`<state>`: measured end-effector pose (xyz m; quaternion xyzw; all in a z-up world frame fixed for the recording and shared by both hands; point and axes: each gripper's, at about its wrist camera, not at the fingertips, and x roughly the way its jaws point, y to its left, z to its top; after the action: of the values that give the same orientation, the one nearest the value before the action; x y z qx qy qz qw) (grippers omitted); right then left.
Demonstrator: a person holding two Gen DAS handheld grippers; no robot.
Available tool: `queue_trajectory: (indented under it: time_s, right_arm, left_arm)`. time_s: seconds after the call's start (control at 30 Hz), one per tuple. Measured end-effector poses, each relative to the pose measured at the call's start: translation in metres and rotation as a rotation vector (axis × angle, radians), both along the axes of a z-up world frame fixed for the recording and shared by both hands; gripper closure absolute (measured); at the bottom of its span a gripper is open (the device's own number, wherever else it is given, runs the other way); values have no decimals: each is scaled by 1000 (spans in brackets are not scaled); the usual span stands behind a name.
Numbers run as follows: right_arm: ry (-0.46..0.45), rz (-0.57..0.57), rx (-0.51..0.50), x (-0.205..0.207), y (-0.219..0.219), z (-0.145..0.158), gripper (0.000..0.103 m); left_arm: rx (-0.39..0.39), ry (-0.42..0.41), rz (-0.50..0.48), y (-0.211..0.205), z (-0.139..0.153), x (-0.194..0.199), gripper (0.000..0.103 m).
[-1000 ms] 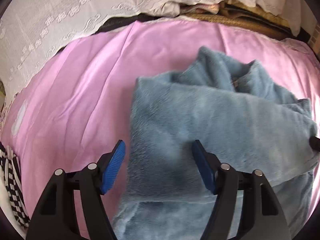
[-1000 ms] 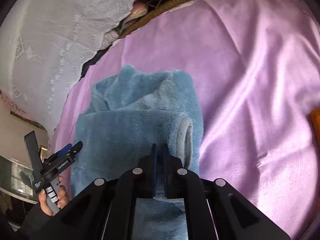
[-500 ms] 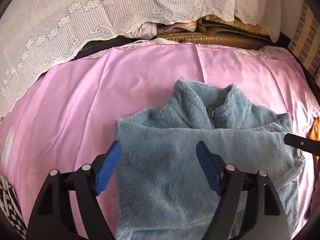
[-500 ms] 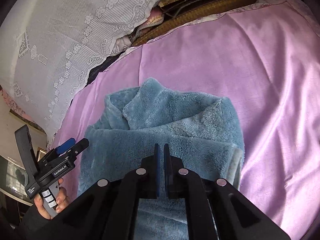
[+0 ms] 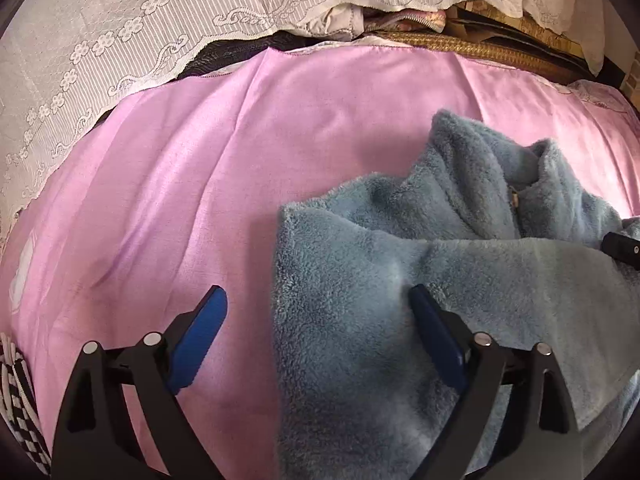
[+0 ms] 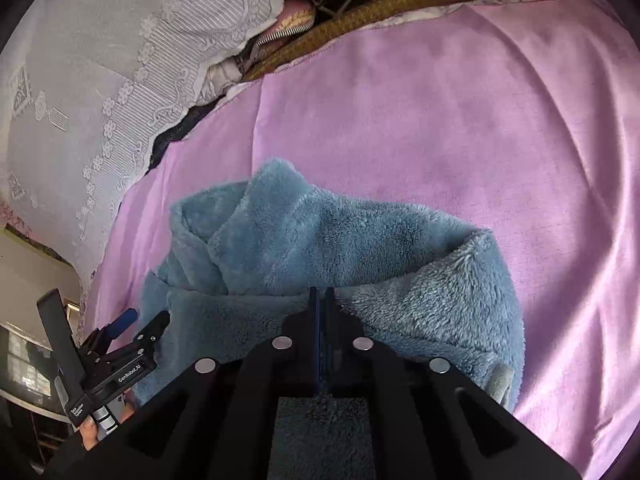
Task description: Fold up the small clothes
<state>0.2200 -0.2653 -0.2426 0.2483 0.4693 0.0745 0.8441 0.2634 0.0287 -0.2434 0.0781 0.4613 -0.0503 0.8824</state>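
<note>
Right gripper (image 6: 322,300) was pressed together, blue pads pinching a fold of the blue fleece jacket (image 6: 340,248) at its near edge; a strip of fleece ran back between the fingers toward the camera. Left gripper (image 5: 318,320) was spread wide, nothing in it: right pad (image 5: 434,336) sat on or just over the fleece, left pad (image 5: 198,340) hung over bare cloth, and the jacket's left edge fell between the two. In the right wrist view the left gripper (image 6: 120,344) showed at the lower left, just beside the jacket's left side, with the person's hand (image 6: 90,428) on its grip.

Jacket lay on the pink sheet (image 5: 200,184), partly folded: a lower layer doubled up across the body, collar and zipper pull (image 5: 515,199) exposed at the far end. Black-and-white checked fabric (image 5: 18,404) sat at the near-left edge of the sheet.

Past the sheet's far edge: white lace cloth (image 5: 100,32) draped over a pile, and a woven brown mat (image 5: 480,48) alongside it.
</note>
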Motion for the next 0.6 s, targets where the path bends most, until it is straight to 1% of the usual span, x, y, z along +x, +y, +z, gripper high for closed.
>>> queue_trajectory:
  time_s: [0.03,0.07,0.13,0.2,0.23,0.27,0.3,0.33,0.37,0.4,0.47,0.5,0.57,0.6]
  right_arm:
    - [-28,18,-20,-10,2,9,97]
    - [-43,32,-41,-21,4,16,97]
    - [-51,53,-45,-44,8,22,97]
    - [-29,75,-51,-61,11,18,96]
    - [2,79,-67,-66,12,10,97]
    - [50,77,-72,-68,10,-1,98]
    - [88,77,-34,-68,5,-13,102]
    - [92,52,16,-68,-3,-17,103]
    - [102,23,40,-71,-9,-15,103]
    - [107,0,39,-73,-11,-8,102]
    - [61,7,-19,-83,-7,14,91]
    - [39,27,-51,-90,-5,24,80]
    - [11,47,-85,-107,1,40,73]
    - [5,59,-90,-117,4,44,73]
  left_arm:
    - [-15,-4,-24,2,7,-7,25]
    - [-29,-16,-44,4,14,-16,25]
    - [-45,-26,-83,6,21,-34,25]
    - [-5,4,-99,5,10,-43,24]
    - [27,28,-94,5,0,-45,22]
    - [23,52,-88,7,-10,-46,20]
    - [-5,62,-64,13,-15,-46,15]
    - [-36,78,-30,19,-15,-45,12]
    - [-64,99,-3,23,-13,-44,13]
    - [-78,106,19,25,-7,-45,14]
    - [-76,83,21,27,5,-54,17]
    - [-76,71,15,28,11,-63,17]
    - [-88,65,-4,31,21,-80,17]
    - [-90,64,-8,32,25,-91,17]
